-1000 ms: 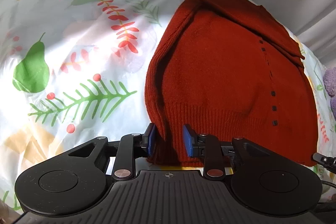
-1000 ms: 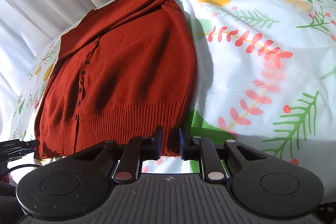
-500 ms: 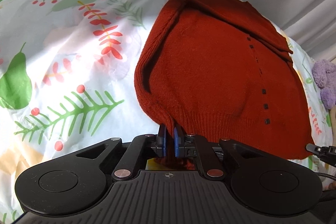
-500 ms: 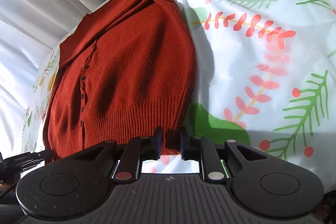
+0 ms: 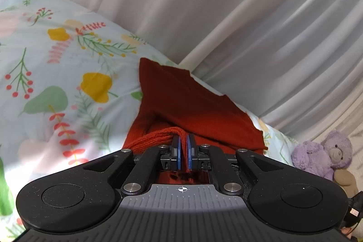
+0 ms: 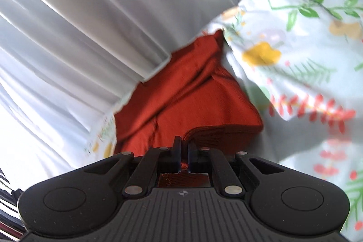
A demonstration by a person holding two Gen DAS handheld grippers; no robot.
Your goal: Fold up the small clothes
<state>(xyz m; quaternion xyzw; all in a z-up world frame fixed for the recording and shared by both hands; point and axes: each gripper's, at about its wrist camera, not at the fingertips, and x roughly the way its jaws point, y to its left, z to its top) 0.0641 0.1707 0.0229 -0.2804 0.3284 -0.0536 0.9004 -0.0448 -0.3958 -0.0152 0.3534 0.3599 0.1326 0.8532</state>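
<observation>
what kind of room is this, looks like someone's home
Most likely a bedroom at home. A floral bedsheet covers a soft, bed-like surface, pale curtains hang behind it, and a purple teddy bear sits at its edge. A rust-red sweater lies on the sheet.

Left hand-held gripper (image 5: 184,149): jaws closed, blue pads (image 5: 179,154) pinching a bunched fold of red knit fabric (image 5: 158,140); body pitched downward. Right hand-held gripper (image 6: 184,151): jaws closed on a ribbed edge of the same fabric, w/ red cloth visible betw. the fingers (image 6: 177,150); also angled downward. No hand or sleeve visible in either view.
</observation>
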